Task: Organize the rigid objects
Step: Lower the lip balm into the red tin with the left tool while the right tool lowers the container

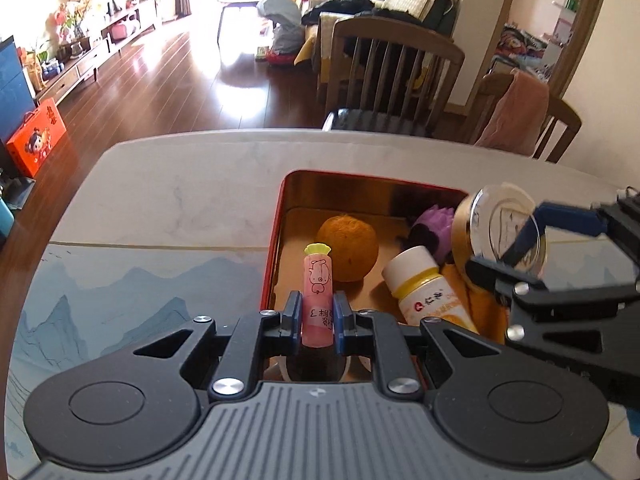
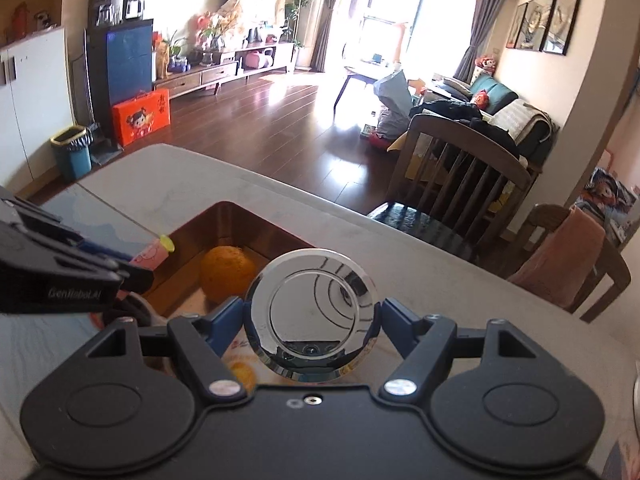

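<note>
Left wrist view: your left gripper (image 1: 317,316) is clamped on a pink tube (image 1: 318,298) with a yellow cap, and the tube's long axis runs forward along the fingers, cap end leading. It hangs over the near-left corner of the red tin (image 1: 276,240), the open box that serves as landmark for everything else. Inside the tin, an orange (image 1: 348,249) lies just beyond the tube's cap, a white bottle (image 1: 424,284) with a yellow band lies on its side to the right of the orange, and a purple object (image 1: 434,226) sits toward the far right wall, too hidden to name.

Your right gripper (image 1: 508,248) comes in from the tin's right side, closed on a gold jar (image 1: 492,232) with a mirrored lid, held tilted above the right part of the tin.

Right wrist view: the jar's lid (image 2: 316,314) faces the camera, gripped at both flanks by the blue fingers (image 2: 226,322); the orange (image 2: 228,274) lies ahead and to the left of it, and the left gripper (image 2: 132,276) with the tube enters over the tin's left edge.

Judged from this, both loads already stand above the tin. The tube points at the orange, so lowering it calls for the bare floor on the near side of the orange. The jar is nearer the bottle and should probably come down clear of it.
</note>
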